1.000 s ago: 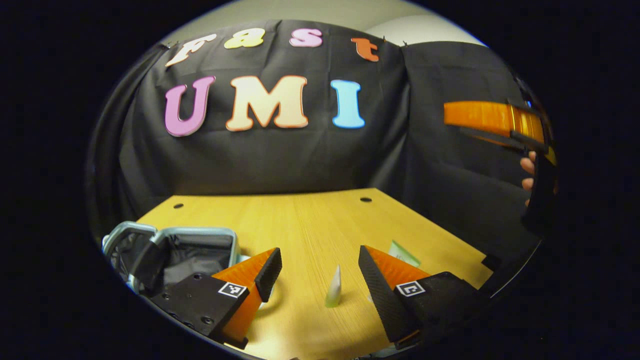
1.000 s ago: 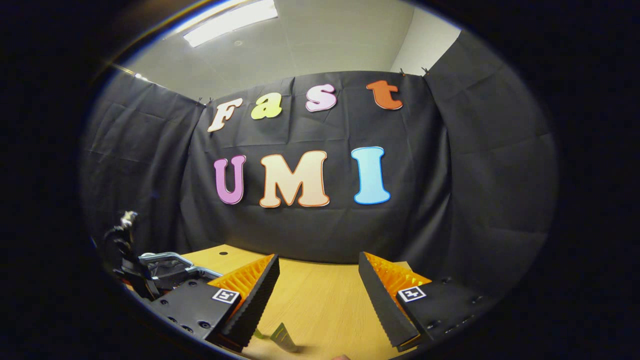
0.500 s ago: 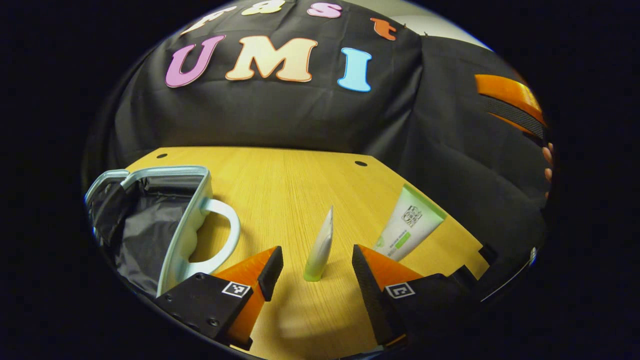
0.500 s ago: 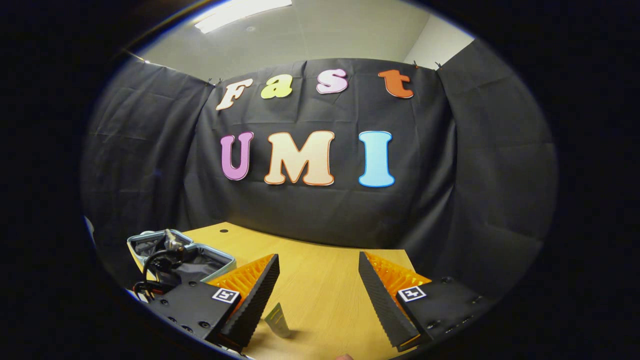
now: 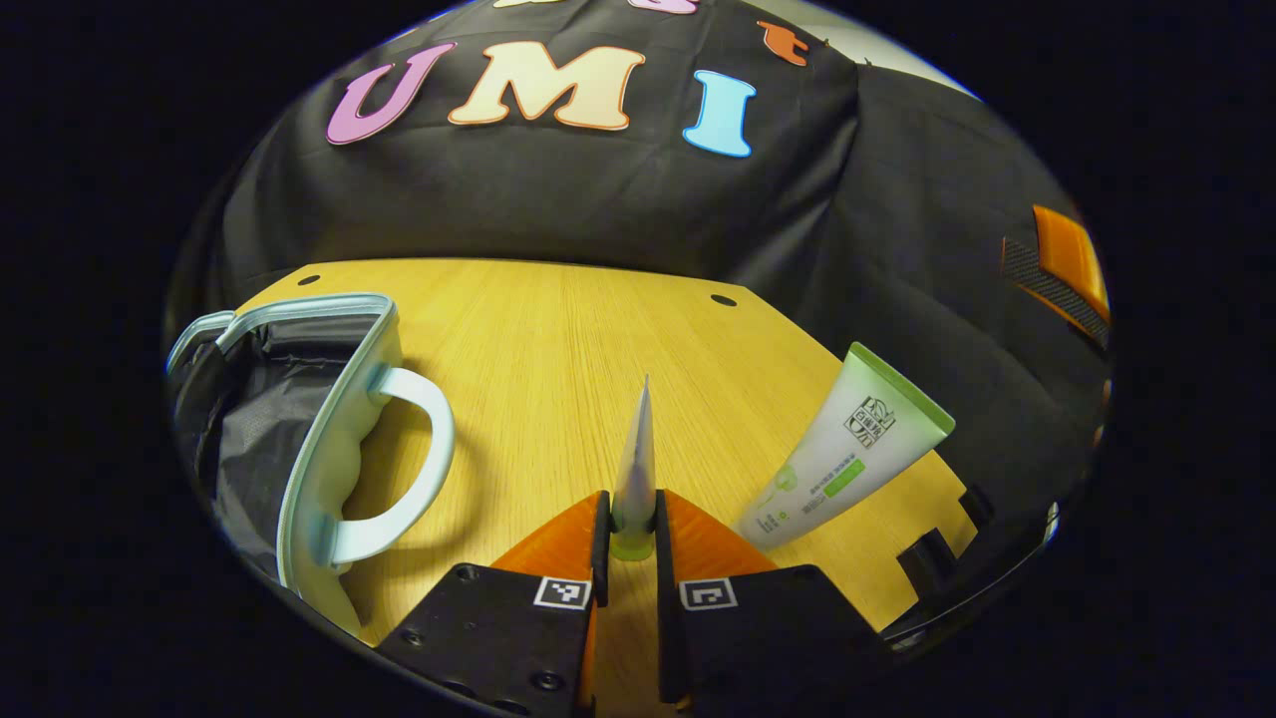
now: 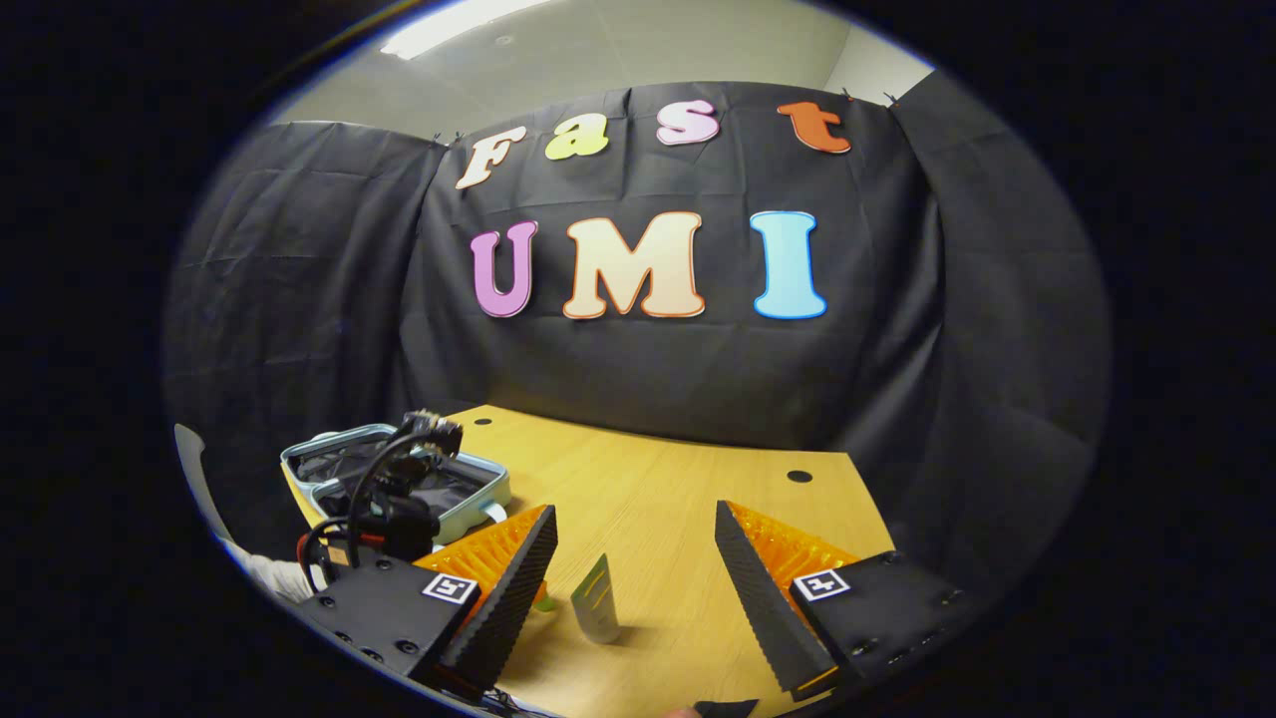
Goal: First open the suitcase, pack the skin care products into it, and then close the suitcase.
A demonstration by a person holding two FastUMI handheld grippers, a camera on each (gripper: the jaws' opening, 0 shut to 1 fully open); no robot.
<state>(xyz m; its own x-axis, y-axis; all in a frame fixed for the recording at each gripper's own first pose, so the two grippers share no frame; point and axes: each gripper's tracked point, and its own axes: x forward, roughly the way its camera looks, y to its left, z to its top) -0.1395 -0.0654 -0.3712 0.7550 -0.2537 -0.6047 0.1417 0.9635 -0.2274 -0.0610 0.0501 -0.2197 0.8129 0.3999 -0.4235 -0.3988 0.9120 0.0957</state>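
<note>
Looking along my left gripper (image 5: pixel 632 519), I saw its two ribbed fingers nearly closed, pressing from both sides on the lower end of a small pale tube with a green cap (image 5: pixel 635 469). That slim tube stood upright on its cap on the smooth, light wood-grain table (image 5: pixel 558 329), tapering to a thin flat crimp at the top. Just right of it a larger white plastic tube with a green flat end (image 5: pixel 847 454) leaned tilted, its printed face towards me; I could not tell what propped it. On the left lay the pale blue hard-shell suitcase (image 5: pixel 344 399), open, with a curved moulded handle (image 5: pixel 419 449) on its near side and a crinkled black fabric lining (image 5: pixel 259 429) inside. Far right, part of the other gripper's finger (image 5: pixel 1067 269) showed against the wrinkled black cloth wall (image 5: pixel 598 189).

In the right gripper view, my right gripper (image 6: pixel 633 578) hung above the table (image 6: pixel 678 499) with its serrated fingers spread wide, gripping nothing. Between them a flattened tube (image 6: pixel 596 603) stood on the wood. Further left, the open suitcase (image 6: pixel 478 494) sat behind a black cabled device (image 6: pixel 399 489).
</note>
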